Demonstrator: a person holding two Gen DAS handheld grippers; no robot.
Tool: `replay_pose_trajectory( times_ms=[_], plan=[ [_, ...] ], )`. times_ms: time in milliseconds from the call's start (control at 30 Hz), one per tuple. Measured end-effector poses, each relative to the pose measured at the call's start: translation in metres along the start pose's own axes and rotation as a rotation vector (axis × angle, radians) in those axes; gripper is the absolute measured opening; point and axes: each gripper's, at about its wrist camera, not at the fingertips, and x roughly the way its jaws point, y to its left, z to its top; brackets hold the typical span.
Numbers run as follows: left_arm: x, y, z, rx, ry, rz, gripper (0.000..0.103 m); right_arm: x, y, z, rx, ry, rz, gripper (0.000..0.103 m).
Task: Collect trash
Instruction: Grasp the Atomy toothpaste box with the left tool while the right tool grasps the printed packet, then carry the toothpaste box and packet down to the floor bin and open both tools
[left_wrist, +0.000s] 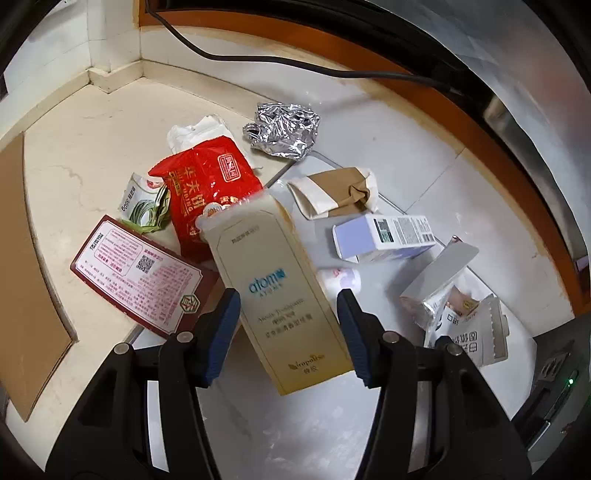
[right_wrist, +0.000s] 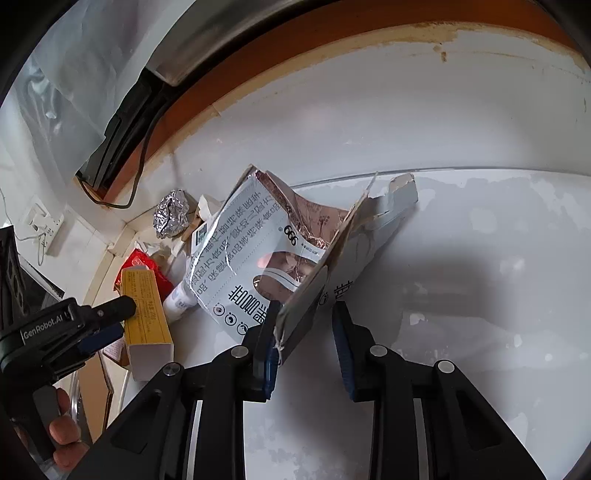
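A cream and gold toothpaste box (left_wrist: 280, 295) hangs above the floor with my left gripper (left_wrist: 288, 314) shut on its long sides; the right wrist view shows that same box (right_wrist: 147, 317) in the left gripper (right_wrist: 110, 321). A torn white carton with a foil lining (right_wrist: 251, 243) lies on the white floor. My right gripper (right_wrist: 304, 317) straddles the carton's grey cardboard flap (right_wrist: 303, 306). The flap rests against the left pad, and a narrow gap shows at the right pad. The same carton (left_wrist: 454, 306) sits at the lower right of the left wrist view.
More trash lies in the corner: a red snack bag (left_wrist: 210, 184), a foil ball (left_wrist: 284, 129), a crushed paper cup (left_wrist: 336, 195), a lavender box (left_wrist: 384, 236), a maroon box (left_wrist: 140, 273), a green wrapper (left_wrist: 144, 206). A black cable (left_wrist: 258, 62) runs along the wall.
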Motion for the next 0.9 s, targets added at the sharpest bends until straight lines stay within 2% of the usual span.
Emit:
replay_pose_trajectory(
  times_ms=[233, 300, 400, 467, 500, 533, 600, 767, 900],
  plan=[
    [0.004, 0.004, -0.005, -0.017, 0.000, 0.005, 0.054, 0.005, 0.004, -0.003, -0.003, 0.003, 0.005, 0.028],
    [0.010, 0.007, -0.006, -0.037, 0.016, 0.003, 0.060, 0.006, 0.005, -0.003, -0.008, 0.002, 0.001, 0.028],
    [0.019, 0.010, -0.007, -0.079, 0.044, -0.022, 0.060, 0.006, 0.005, -0.002, -0.007, 0.000, 0.003, 0.027],
    [0.028, 0.014, -0.011, -0.119, 0.091, -0.070, 0.058, 0.006, 0.004, -0.002, -0.006, -0.002, 0.003, 0.020],
    [0.029, 0.014, -0.012, -0.128, 0.092, -0.080, 0.052, 0.006, 0.003, -0.002, -0.007, 0.001, 0.003, 0.017],
    [0.029, 0.015, -0.015, -0.134, 0.085, -0.098, 0.050, 0.005, 0.002, -0.003, -0.009, 0.002, 0.002, 0.013],
    [0.025, 0.013, -0.018, -0.126, 0.074, -0.102, 0.048, 0.002, 0.000, -0.005, -0.022, -0.006, -0.007, 0.006],
    [0.004, 0.006, -0.026, -0.067, 0.030, -0.093, 0.047, -0.016, 0.004, -0.015, -0.046, -0.048, 0.021, 0.005],
    [-0.031, -0.002, -0.041, 0.013, -0.003, -0.110, 0.047, -0.037, 0.011, -0.028, -0.059, -0.073, 0.044, 0.005]
  ],
)
